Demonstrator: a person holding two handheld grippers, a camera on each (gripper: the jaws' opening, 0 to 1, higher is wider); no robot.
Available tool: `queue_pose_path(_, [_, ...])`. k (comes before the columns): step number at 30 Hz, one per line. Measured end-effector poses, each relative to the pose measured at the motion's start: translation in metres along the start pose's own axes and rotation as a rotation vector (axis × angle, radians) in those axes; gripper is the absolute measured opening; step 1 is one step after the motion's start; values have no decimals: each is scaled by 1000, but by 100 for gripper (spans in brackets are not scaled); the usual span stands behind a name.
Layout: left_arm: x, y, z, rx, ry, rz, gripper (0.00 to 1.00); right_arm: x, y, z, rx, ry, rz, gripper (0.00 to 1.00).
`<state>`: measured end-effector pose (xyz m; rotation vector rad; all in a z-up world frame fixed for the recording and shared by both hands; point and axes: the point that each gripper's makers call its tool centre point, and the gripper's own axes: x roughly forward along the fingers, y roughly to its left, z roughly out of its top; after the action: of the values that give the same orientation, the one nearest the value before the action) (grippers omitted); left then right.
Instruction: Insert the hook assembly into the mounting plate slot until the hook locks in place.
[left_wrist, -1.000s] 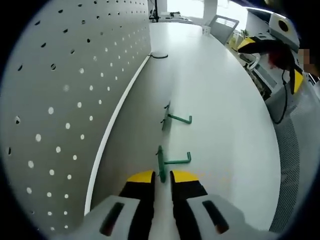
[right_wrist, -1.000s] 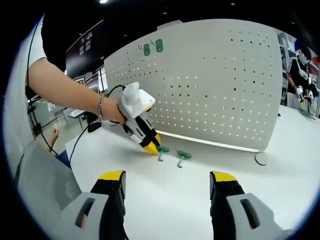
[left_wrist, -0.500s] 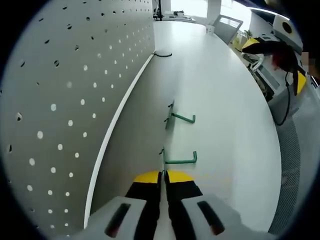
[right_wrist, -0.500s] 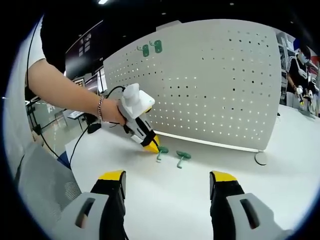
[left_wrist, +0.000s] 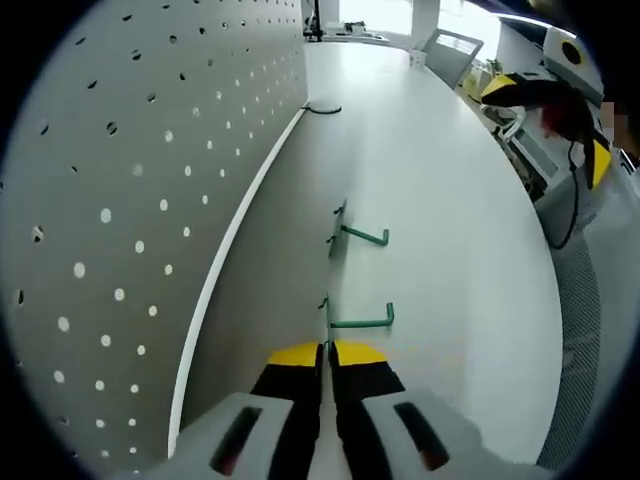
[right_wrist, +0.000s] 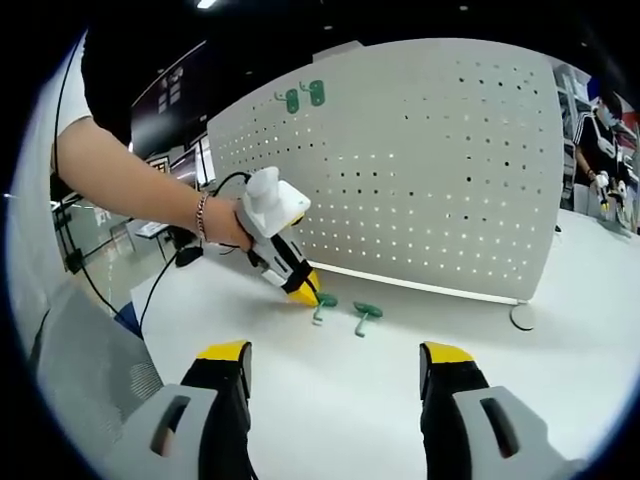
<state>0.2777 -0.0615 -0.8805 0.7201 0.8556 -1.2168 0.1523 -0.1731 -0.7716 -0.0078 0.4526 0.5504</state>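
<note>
**Lift the near hook clean off the counter**

With L gripper (left_wrist: 326, 352) fingers pinched on the near hook (left_wrist: 355, 320), which lies on the counter (left_wrist: 460, 250) beside the pegboard (left_wrist: 130, 180), lift straight w/o twisting. R gripper (right_wrist: 335, 385) fingers wide open, holding nothing.

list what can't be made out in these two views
- Left gripper view: the left gripper has its fingers shut on the near green hook; they cover the hook's plate end.
- Right gripper view: the two green hooks on the pegboard top are too small to tell how they are seated.
- Right gripper view: the far hook on the table is too small to read.
</note>
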Motion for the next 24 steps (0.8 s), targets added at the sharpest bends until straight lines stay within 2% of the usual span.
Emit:
queue_pose_path(5, [-1,0,0,0,-10,5,3,0,-1,0,0,1,-2,66])
queue_pose_path(9, [-8,5,10,-94,-108,32,2,0,-2,-1,6,0,-6,66])
queue_pose_path(11, [-11,8,8,-94,-112,34,2,0,-2,0,9,-4,-5,66])
queue_pose_path(13, [-16,9,14,-103,-161,36,2,0,-3,0,10,-4,-5,66])
queue_pose_path(18, [-24,16,20,-129,-205,79,2,0,-3,1,14,-11,-7,66])
queue_pose_path(24, [-33,15,31,-136,-259,100,2,-1,-3,2,15,-15,-7,66])
